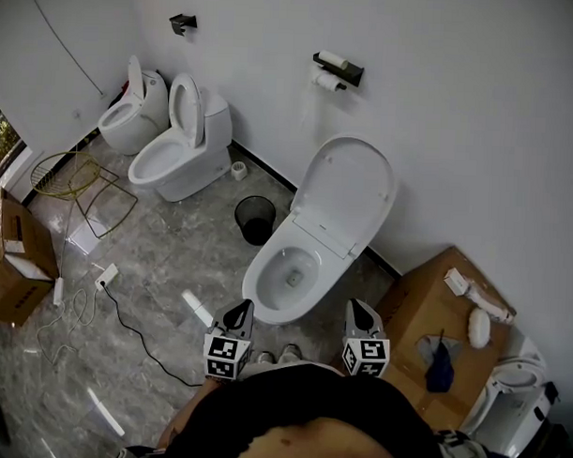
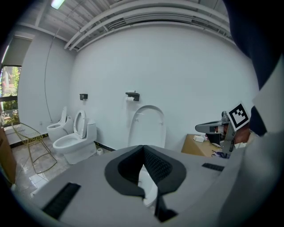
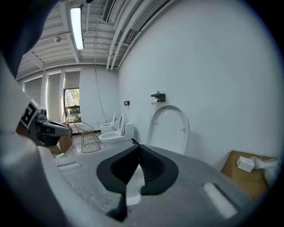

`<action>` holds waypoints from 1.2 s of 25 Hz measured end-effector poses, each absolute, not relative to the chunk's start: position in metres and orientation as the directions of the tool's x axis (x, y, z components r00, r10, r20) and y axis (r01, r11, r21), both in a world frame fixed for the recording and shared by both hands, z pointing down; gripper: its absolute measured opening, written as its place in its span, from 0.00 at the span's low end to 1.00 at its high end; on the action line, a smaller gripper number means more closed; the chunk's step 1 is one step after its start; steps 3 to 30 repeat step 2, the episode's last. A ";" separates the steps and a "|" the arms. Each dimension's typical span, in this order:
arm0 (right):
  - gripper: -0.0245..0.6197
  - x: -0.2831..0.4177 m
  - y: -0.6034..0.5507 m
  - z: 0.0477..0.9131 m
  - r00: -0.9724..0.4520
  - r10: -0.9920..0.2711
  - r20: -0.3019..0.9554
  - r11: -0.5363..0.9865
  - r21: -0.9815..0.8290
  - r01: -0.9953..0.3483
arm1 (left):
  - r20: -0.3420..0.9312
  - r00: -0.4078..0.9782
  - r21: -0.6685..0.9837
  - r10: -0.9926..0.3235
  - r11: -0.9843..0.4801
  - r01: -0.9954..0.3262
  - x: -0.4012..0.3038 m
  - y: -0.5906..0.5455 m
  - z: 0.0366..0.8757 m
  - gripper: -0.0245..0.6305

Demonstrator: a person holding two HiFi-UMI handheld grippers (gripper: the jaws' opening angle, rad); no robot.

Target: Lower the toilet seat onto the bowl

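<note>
Your toilet seat (image 1: 344,192) stands raised, leaning back against the white wall (image 1: 478,117), with the bowl (image 1: 285,275) open below it and pointing toward you. The room on either side of the bowl is uneven. On your right a cardboard box (image 1: 424,308) sits near the bowl. On your left the grey floor (image 1: 173,257) is open, and a black waste bin (image 1: 255,218) stands beside the bowl by the wall. A white tube (image 1: 197,308) and a black cable (image 1: 133,329) lie on the floor near your left foot. Two more toilets (image 1: 181,154) and a wire rack (image 1: 77,180) stand well apart at far left.

Your left gripper (image 1: 240,311) has its jaws closed together with nothing between them. It hangs short of the bowl's front rim and touches nothing. Your right gripper (image 1: 359,312) is the same, jaws pressed together and empty, near the bowl's right side.

Each gripper's cube carries black-and-white square markers. A white label on the box (image 1: 18,261) at far left is too small to read.
</note>
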State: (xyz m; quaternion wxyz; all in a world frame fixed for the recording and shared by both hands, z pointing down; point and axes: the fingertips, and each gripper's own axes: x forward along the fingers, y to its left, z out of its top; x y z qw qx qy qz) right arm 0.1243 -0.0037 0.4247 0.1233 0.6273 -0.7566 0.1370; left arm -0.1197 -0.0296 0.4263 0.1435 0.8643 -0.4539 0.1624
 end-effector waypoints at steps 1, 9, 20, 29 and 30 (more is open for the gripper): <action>0.05 0.125 -0.004 0.425 -0.182 -0.916 0.358 0.175 -0.053 -0.983 | 0.411 0.535 0.098 -0.738 -0.548 -0.831 -0.119 -0.030 0.427 0.04; 0.05 0.125 -0.005 0.425 -0.182 -0.916 0.357 0.174 -0.053 -0.983 | 0.411 0.536 0.095 -0.738 -0.550 -0.830 -0.119 -0.030 0.427 0.04; 0.05 0.125 -0.005 0.425 -0.182 -0.916 0.357 0.174 -0.053 -0.983 | 0.411 0.536 0.095 -0.738 -0.550 -0.830 -0.119 -0.030 0.427 0.04; 0.05 0.125 -0.005 0.425 -0.182 -0.916 0.357 0.174 -0.053 -0.983 | 0.411 0.536 0.095 -0.738 -0.550 -0.830 -0.119 -0.030 0.427 0.04; 0.05 0.125 -0.005 0.425 -0.182 -0.916 0.357 0.174 -0.053 -0.983 | 0.411 0.536 0.095 -0.738 -0.550 -0.830 -0.119 -0.030 0.427 0.04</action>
